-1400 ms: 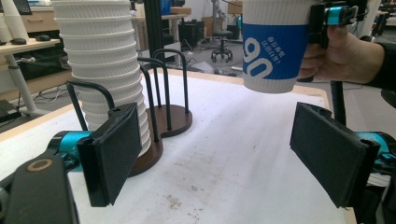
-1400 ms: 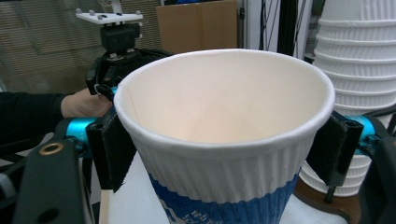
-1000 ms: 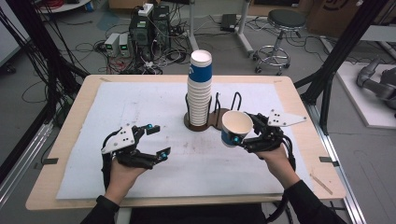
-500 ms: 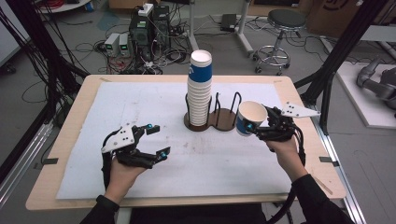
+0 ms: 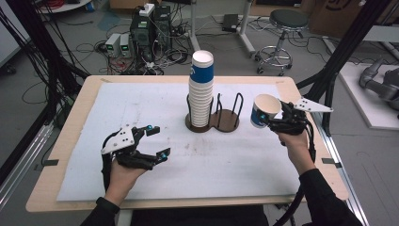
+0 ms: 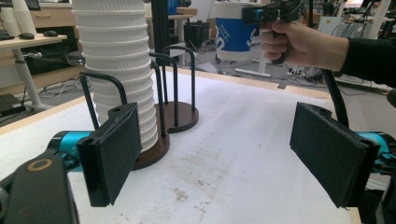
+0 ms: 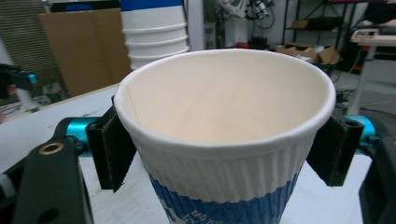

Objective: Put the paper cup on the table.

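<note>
- My right claw [image 5: 277,123] is clamped on a single paper cup [image 5: 263,111], one pad on each side of its ribbed wall; cup held in the air, tilted, to the right of the wooden cup holder [image 5: 221,120].
- My left claw [image 5: 156,141] is released, nothing between its pads, low over the bench [image 5: 75,122].
- Cup stack [image 5: 201,89] stands upright in the holder's left ring.

A wooden table [image 5: 66,141] carries a white sheet [image 5: 141,108] over most of its top; at twelve o'clock of centre the brown cup holder [image 5: 226,121] stands on that sheet
</note>
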{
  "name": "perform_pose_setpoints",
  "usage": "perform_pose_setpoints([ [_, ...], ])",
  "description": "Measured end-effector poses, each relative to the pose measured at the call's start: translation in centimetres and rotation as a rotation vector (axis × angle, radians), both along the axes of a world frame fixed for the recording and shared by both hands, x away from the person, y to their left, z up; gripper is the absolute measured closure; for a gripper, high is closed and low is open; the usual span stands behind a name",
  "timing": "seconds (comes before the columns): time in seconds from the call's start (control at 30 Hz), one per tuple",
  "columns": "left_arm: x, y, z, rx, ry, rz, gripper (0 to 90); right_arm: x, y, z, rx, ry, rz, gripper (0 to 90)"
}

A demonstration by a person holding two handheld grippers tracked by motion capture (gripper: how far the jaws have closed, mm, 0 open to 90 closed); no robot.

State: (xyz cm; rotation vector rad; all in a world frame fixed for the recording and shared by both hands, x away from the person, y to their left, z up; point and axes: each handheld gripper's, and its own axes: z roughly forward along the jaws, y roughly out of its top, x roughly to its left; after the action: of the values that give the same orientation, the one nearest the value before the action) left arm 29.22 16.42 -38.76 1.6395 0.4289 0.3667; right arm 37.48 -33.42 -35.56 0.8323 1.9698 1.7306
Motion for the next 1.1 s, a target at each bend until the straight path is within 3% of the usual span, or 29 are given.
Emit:
perform_pose_setpoints([
  [0.27, 0.0, -0.1, -0.1, 0.0, 0.005, 0.0, 16.5, 1.1, -0.9, -0.5, -0.012, -0.024, -0.073, 21.2],
  [0.6, 0.0, -0.1, -0.1, 0.006, 0.006, 0.0, 16.5, 2.4, -1.0, -1.5, -0.042, 0.012, -0.14, 21.3],
  [1.1, 0.0, 0.0, -0.2, 0.009, 0.007, -0.003, 16.5, 4.2, -1.8, -3.7, -0.033, 0.067, -0.263, 21.3],
])
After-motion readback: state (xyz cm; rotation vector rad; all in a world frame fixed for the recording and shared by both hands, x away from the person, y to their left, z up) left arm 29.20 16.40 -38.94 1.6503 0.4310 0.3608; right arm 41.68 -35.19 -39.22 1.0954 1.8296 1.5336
